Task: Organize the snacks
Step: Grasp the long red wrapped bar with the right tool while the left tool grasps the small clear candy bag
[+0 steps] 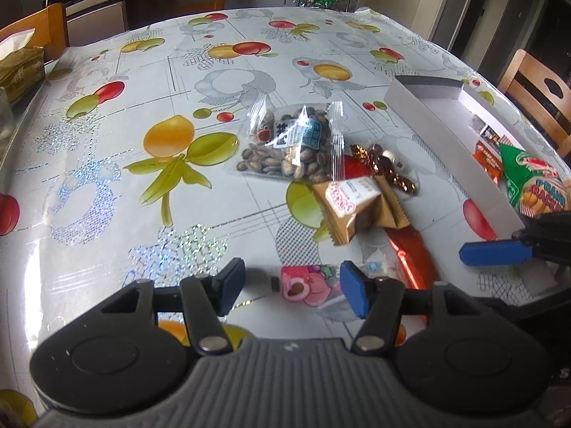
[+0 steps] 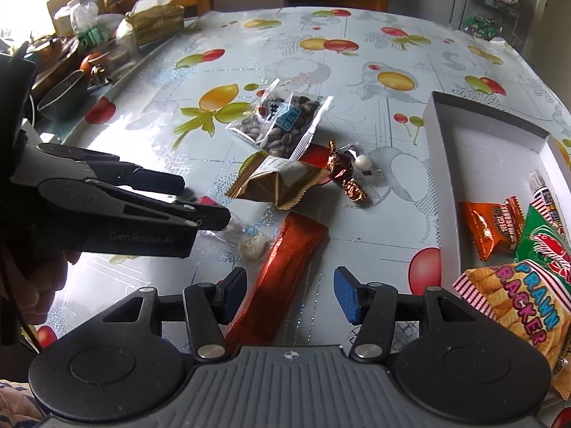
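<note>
Step in hand: snacks were being gathered from the desk into the white box; a prawn cracker bag and an orange packet were already lying in it.
Right hand-held gripper: jaws were held apart with nothing clamped; the red foil bar was lying between them on the desk, its near end under the left pad.
Left hand-held gripper: jaws were held apart and empty over a pink cartoon sweet packet.
Loose snacks: a seed bag, a gold packet and a twisted foil candy were left beyond the bar, well short of the box.
Next move, as judged: the right jaws would need to be closed on the bar, which would then be lifted and carried rightward over the box wall.
Risk, as judged: the slick foil could slip.
</note>
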{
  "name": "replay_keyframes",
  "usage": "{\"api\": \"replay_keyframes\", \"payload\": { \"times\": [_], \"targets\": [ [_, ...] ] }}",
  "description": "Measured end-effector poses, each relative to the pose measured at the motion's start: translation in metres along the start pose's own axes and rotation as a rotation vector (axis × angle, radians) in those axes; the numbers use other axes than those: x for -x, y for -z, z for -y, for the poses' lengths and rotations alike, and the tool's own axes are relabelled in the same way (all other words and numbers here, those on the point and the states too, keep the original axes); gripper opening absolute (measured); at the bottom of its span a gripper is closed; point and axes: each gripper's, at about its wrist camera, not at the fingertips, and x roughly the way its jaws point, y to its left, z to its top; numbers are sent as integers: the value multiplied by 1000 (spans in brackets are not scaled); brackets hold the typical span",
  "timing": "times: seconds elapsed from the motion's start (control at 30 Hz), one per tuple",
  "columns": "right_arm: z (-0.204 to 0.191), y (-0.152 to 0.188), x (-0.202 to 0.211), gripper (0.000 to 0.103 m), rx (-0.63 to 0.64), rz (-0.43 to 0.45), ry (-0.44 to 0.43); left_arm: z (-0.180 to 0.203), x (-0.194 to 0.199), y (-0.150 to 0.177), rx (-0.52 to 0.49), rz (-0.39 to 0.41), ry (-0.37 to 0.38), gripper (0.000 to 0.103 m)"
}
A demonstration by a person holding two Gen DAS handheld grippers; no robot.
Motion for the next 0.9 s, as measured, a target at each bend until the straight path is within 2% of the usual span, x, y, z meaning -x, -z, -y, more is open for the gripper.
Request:
{"api": "replay_keyframes", "payload": {
  "times": [0.2, 0.47, 0.67, 0.9],
  "targets": [
    [-1, 3, -4, 55, 19, -12, 8, 0, 9, 10, 5, -20, -1, 59],
    [8, 4, -6, 55, 19, -15, 49, 5, 23, 22, -28, -44, 38, 59],
    [13, 2, -6, 55, 6, -10, 55, 23, 24, 13, -141, 7, 75, 59],
    [16, 1, -7, 54, 1, -11, 53, 30, 14, 6, -246, -9, 94, 59]
  ]
}}
